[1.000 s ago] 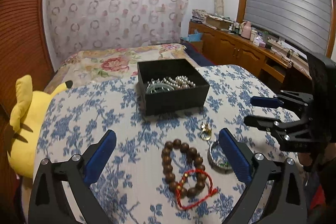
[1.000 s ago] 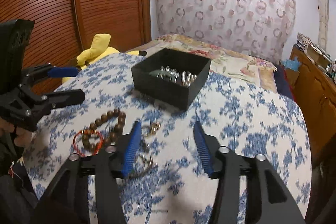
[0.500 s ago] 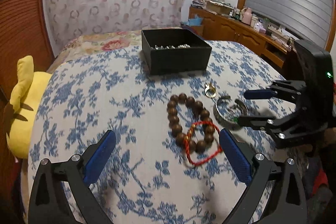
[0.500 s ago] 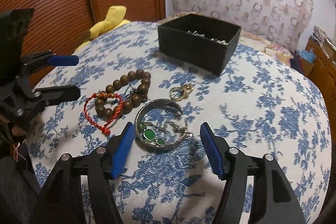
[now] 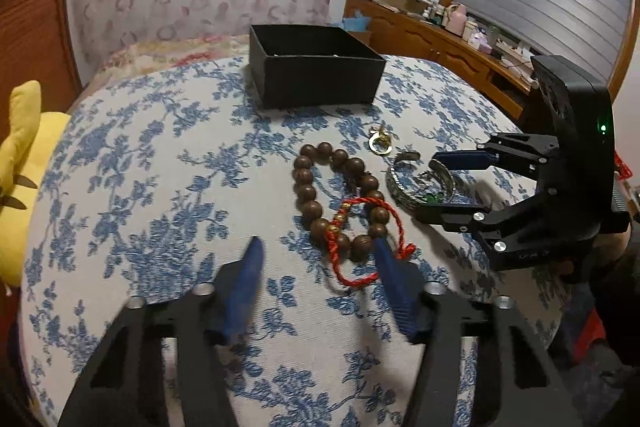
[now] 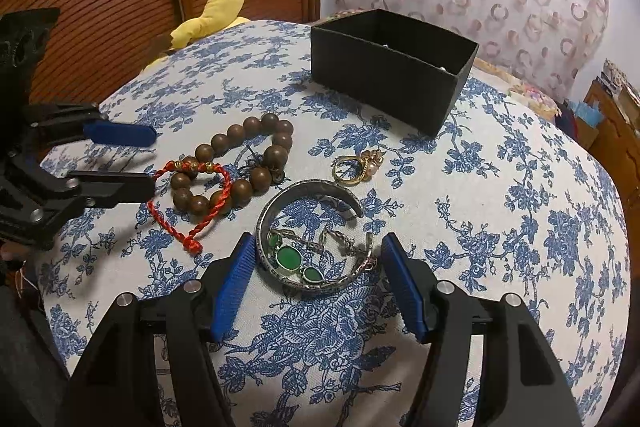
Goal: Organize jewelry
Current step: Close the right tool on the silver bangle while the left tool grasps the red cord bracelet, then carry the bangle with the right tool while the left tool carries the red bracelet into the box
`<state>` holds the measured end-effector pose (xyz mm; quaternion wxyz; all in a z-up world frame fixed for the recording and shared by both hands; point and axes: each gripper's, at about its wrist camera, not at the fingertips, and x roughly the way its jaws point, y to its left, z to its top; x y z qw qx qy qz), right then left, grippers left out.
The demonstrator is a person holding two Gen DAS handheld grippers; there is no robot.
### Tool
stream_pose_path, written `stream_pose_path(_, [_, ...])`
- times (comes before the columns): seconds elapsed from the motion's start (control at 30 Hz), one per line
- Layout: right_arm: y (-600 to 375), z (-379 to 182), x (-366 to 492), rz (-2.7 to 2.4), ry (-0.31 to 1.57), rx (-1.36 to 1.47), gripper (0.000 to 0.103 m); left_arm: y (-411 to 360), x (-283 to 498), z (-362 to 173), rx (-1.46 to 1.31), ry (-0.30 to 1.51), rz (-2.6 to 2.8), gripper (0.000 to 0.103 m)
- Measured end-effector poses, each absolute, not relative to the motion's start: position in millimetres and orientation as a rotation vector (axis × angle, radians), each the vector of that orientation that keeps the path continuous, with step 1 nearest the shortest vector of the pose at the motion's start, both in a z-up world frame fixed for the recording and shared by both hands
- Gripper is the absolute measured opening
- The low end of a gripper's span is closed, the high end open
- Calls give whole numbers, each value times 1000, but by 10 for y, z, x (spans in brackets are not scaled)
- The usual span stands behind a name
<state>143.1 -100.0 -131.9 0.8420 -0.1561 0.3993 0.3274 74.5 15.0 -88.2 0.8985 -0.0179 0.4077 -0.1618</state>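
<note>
Surface: a round top (image 6: 520,227) under a blue-flowered cloth carries all the jewelry.
Black box: the black box (image 6: 384,67) stands open at the far side, well apart from the loose pieces; its contents cannot be made out.
Wooden bead bracelet: the wooden bead bracelet (image 6: 240,163) lies flat, with a red cord bracelet (image 6: 192,211) draped across its near beads.
Gold ring: the gold ring (image 6: 354,167) lies between the box and the silver cuff.
Silver cuff: the silver cuff (image 6: 308,203) lies flat with a green-stone chain (image 6: 292,259) inside its curve.
Left gripper: the left gripper (image 5: 316,247) has its jaws closing, the near end of the two bracelets between them, with the right blue pad at the cord; a firm pinch cannot be confirmed.
Right gripper: the right gripper (image 6: 316,247) has its jaws spread either side of the cuff, pads clear of it.
Background: a yellow plush toy (image 5: 24,155) sits past the left edge.
</note>
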Motion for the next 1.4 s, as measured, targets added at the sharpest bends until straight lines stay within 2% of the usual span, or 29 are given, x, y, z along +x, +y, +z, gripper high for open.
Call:
stream_pose_path(0.07, [-1003, -1319, 1432, 693, 844, -328, 67, 123, 773, -901, -41, 851, -341, 32])
stream_pose_path(0.2, [-998, -1317, 1430, 692, 844, -329, 67, 97, 794, -929, -55, 856, -356, 23])
stream_pose_path(0.33, [-1001, -1320, 1427, 692, 844, -328, 67, 115, 781, -935, -74, 853, -370, 5])
stream_pose_path(0.57, [-1002, -1321, 1423, 692, 843, -328, 67, 205, 627, -706, -99, 746, -347, 3])
stream_pose_path(0.63, [-1005, -1314, 1424, 688, 840, -330, 59, 221, 602, -621, -103, 721, -338, 3])
stream_pose_path(0.9, [-1015, -1218, 1372, 680, 786, -343, 59, 231, 633, -419, -102, 669, -322, 3])
stream_pose_path(1.4, [-1137, -658, 1666, 656, 640, -314, 59, 222, 1060, -148, -85, 608, -304, 3])
